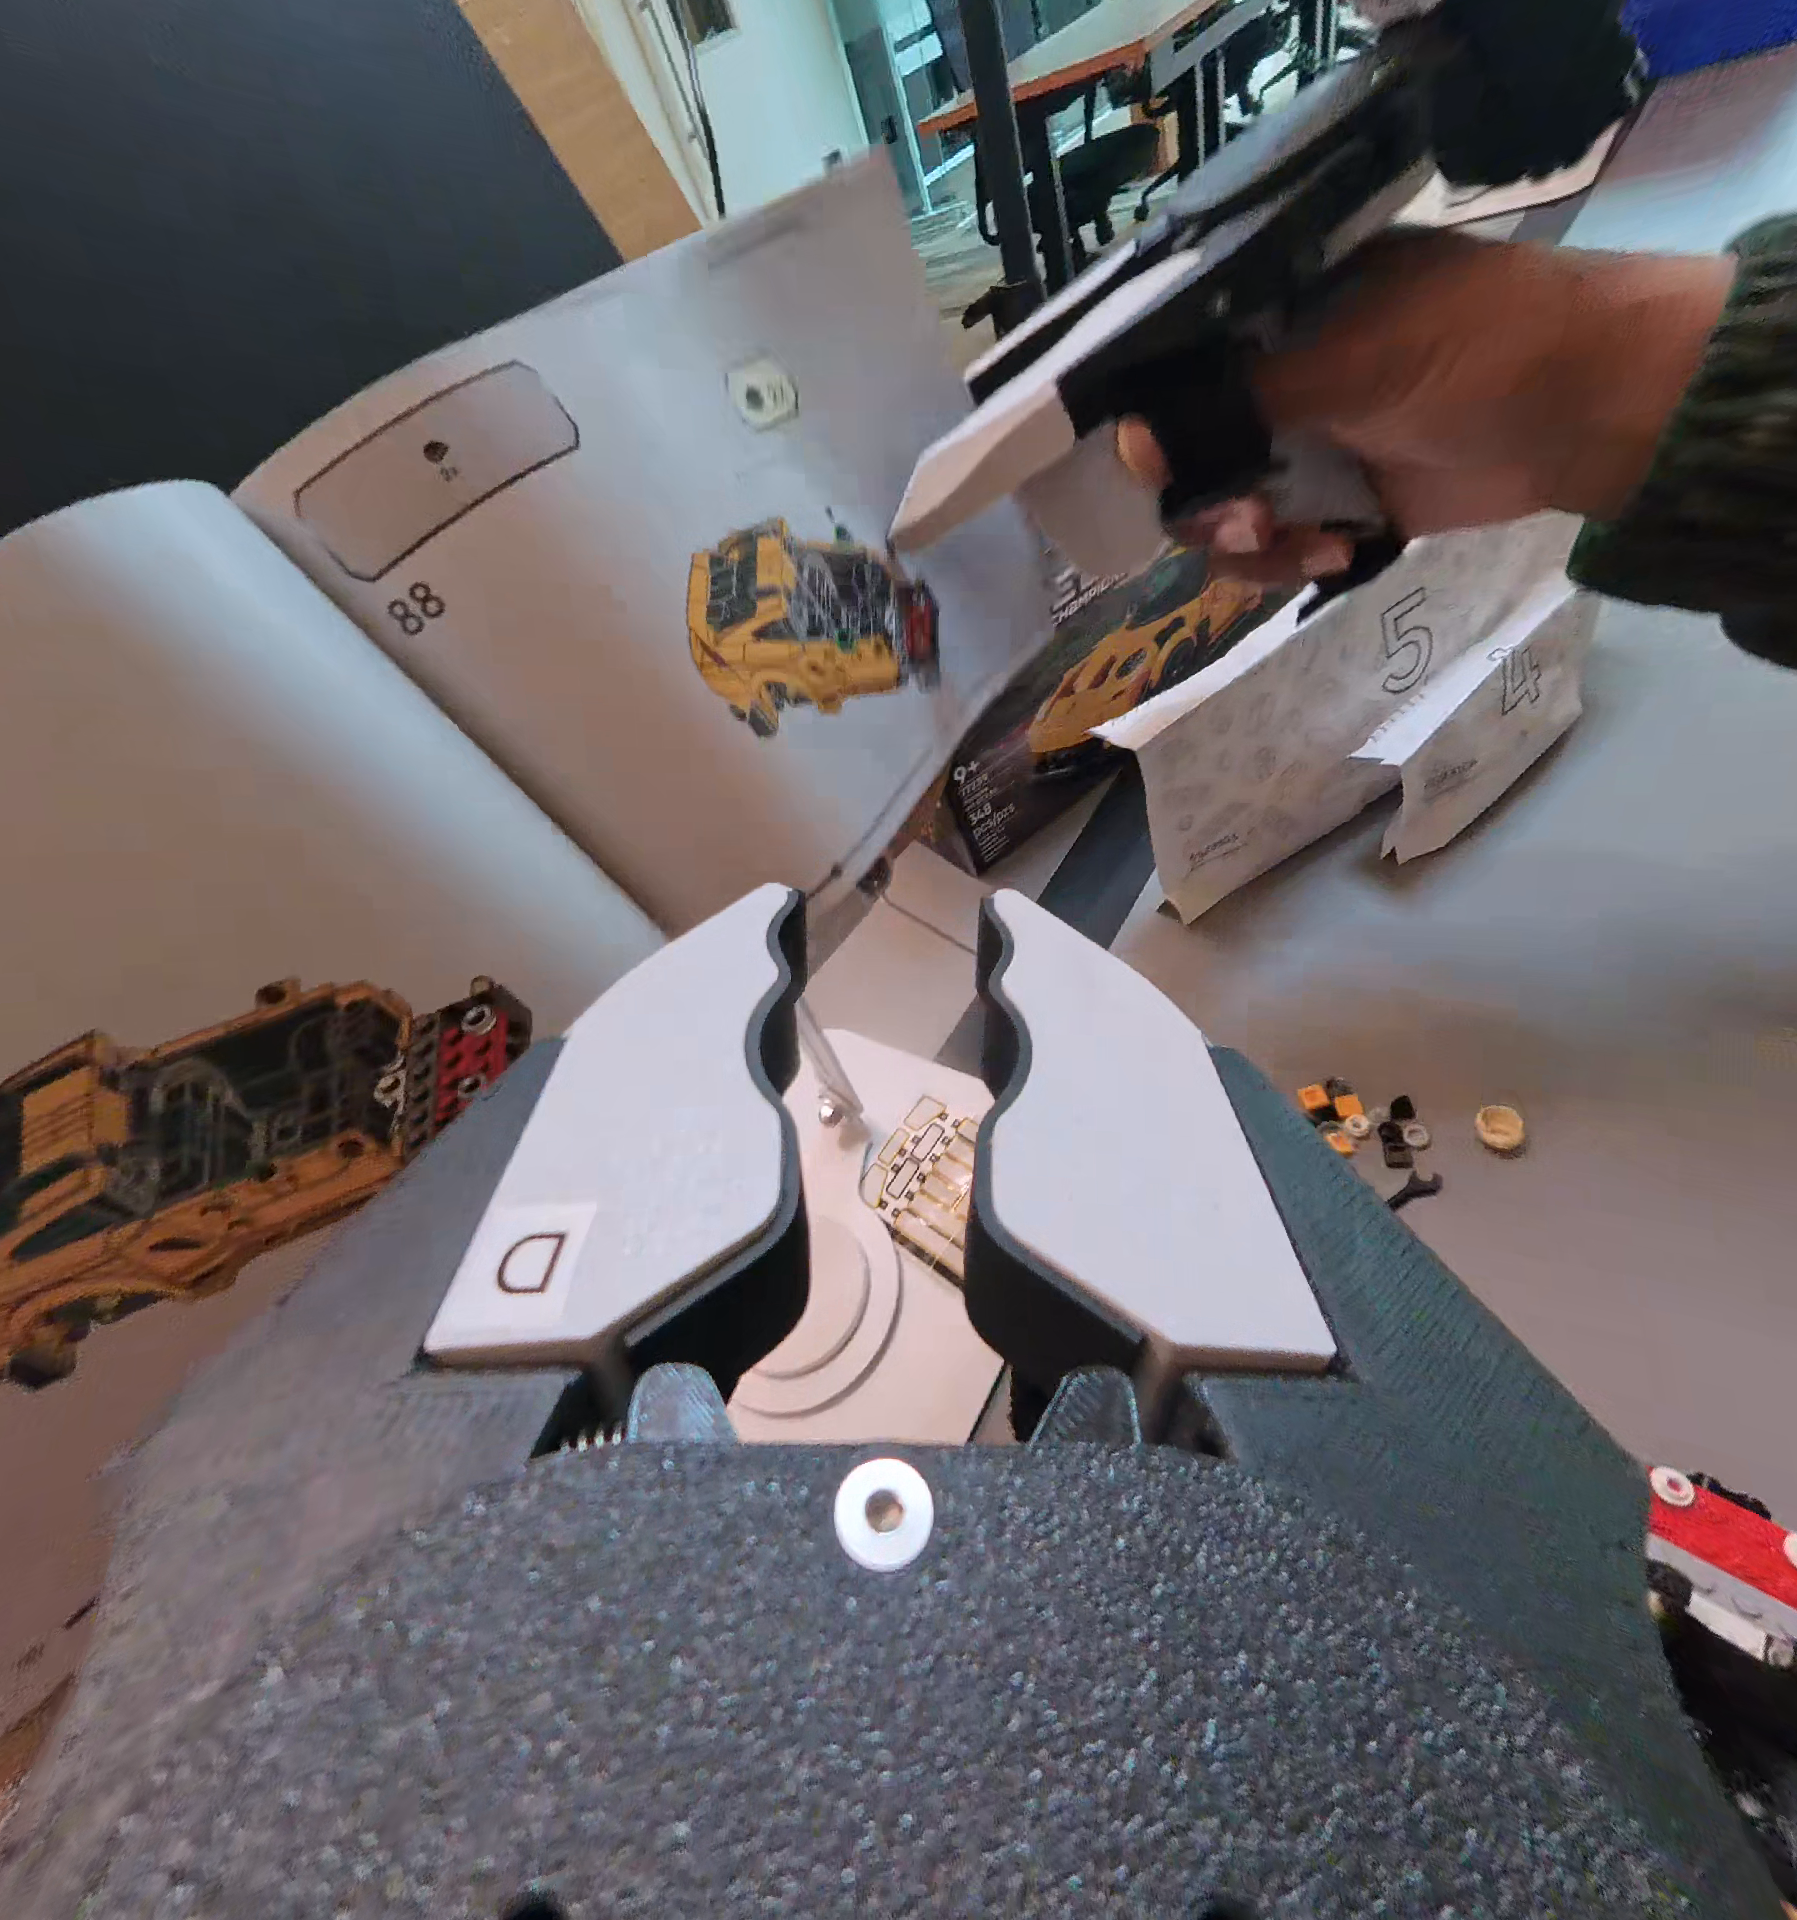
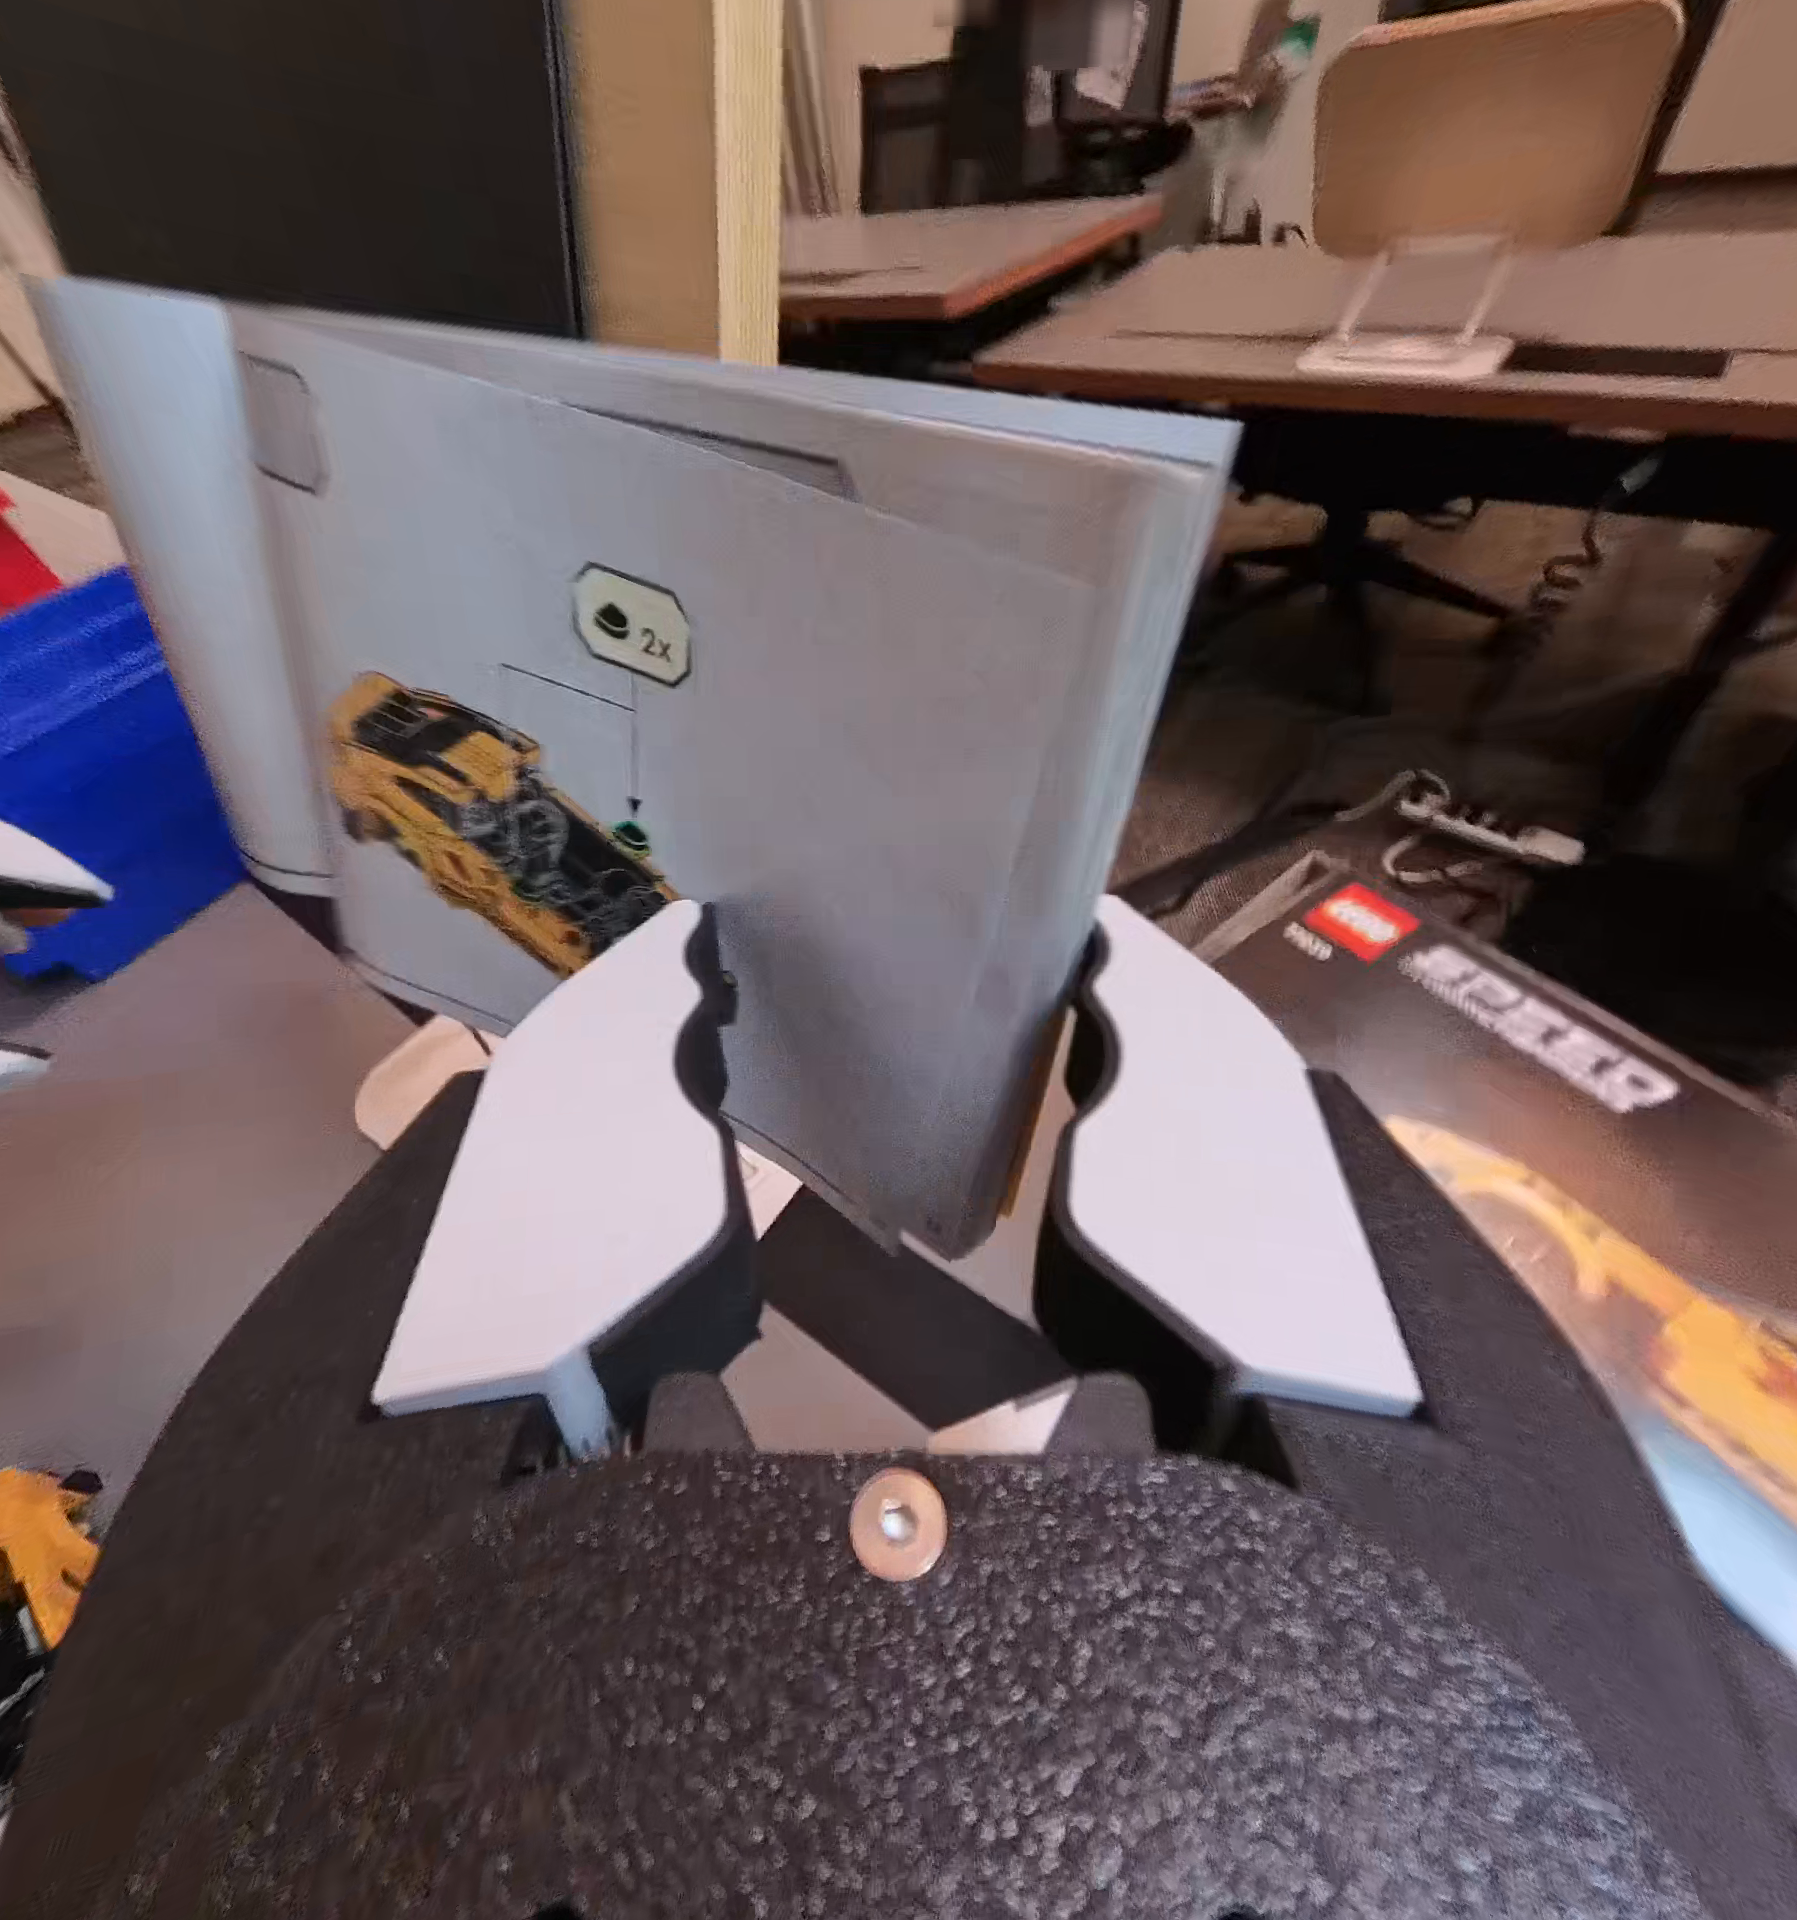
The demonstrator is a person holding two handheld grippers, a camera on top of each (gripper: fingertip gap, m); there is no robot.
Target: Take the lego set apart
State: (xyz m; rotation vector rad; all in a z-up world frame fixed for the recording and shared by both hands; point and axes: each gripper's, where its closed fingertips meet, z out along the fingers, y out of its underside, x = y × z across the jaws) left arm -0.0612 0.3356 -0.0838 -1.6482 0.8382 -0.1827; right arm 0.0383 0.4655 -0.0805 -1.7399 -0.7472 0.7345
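The right gripper [image 2: 899, 940], spread, straddled the upright booklet's [image 2: 769, 644] page corner; the lego car [image 2: 0, 1579] sat lower left, nearer the spread, empty left gripper [image 1: 889, 920].

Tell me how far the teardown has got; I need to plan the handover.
Done: a few small parts lie loose on the table. In hand: no bricks; both open grippers, left gripper and right gripper, are at the instruction booklet pages. Left: the red and black chunk is assembled.

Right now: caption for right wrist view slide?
Open right gripper straddles the raised pages of the instruction booklet, set box alongside.
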